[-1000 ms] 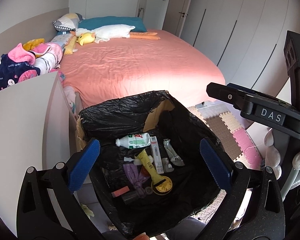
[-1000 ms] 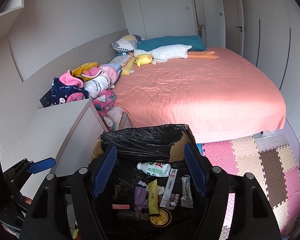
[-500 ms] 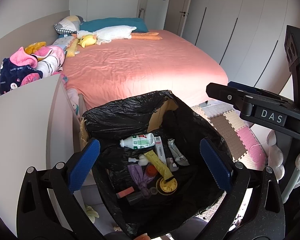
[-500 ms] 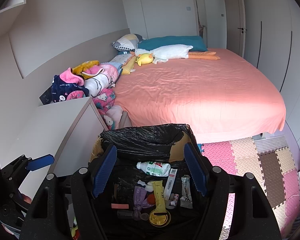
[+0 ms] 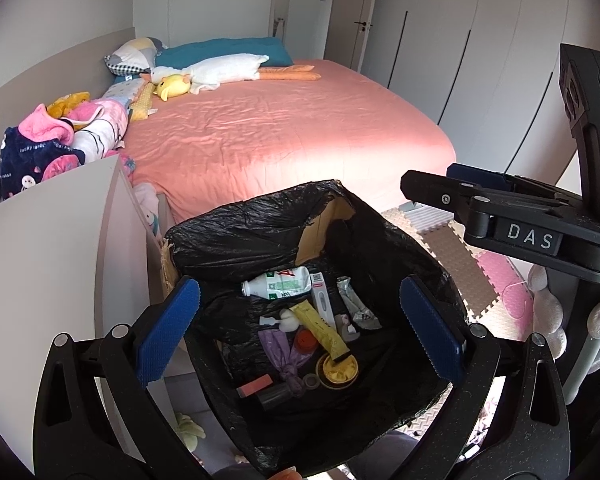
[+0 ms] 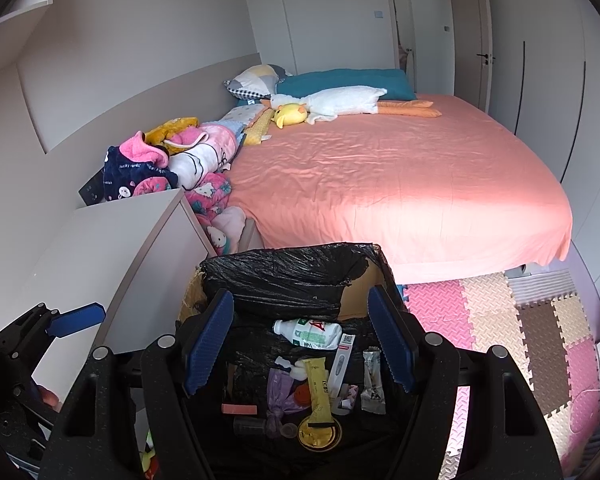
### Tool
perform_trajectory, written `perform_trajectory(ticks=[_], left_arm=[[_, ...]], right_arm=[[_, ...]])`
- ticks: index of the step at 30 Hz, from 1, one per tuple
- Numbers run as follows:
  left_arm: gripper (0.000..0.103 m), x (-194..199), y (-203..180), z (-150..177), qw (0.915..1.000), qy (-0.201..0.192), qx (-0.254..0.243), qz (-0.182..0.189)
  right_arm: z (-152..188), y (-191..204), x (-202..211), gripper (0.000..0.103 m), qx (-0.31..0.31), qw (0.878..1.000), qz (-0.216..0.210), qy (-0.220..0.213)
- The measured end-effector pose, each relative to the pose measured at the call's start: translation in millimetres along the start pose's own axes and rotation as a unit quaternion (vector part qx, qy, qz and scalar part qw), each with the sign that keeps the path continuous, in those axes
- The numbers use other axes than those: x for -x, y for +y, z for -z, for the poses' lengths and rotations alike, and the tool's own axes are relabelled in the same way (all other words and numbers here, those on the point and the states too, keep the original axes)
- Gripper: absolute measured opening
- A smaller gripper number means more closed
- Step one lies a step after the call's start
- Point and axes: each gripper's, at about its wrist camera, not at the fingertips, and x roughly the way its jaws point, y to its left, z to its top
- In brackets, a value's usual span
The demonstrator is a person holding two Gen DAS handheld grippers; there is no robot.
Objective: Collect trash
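Note:
A cardboard bin lined with a black bag (image 5: 252, 232) (image 6: 284, 276) stands on the floor at the foot of the bed. Inside lie a white bottle (image 5: 284, 282) (image 6: 312, 334), a yellow tube (image 5: 320, 330) (image 6: 318, 392), a yellow lid (image 5: 338, 370), a purple knotted bag (image 5: 280, 350), a silver wrapper (image 5: 354, 304) and other small bits. My left gripper (image 5: 298, 332) hangs open over the bin, holding nothing. My right gripper (image 6: 300, 342) is likewise open and empty above it. Each gripper shows at the edge of the other's view.
A wide bed with a salmon sheet (image 6: 400, 184) fills the room behind the bin. A white cabinet (image 6: 112, 248) stands close on the bin's left, with a heap of clothes (image 6: 160, 164) behind it. Coloured foam mats (image 6: 520, 340) cover the floor to the right, by the wardrobe doors.
The yellow tube in the bin has tipped a little to the right, uncovering an orange-red cap beside it. Both grippers have stayed where they were, open.

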Motion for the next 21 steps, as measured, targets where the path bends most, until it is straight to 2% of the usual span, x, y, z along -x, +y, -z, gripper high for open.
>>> perform_trajectory(ticks=[21], left_arm=[[0.097, -0.2, 0.0, -0.4, 0.9998, 0.005, 0.012, 0.012]], right_arm=[[0.2, -0.5, -1.0, 0.07, 0.0, 1.0, 0.002, 0.002]])
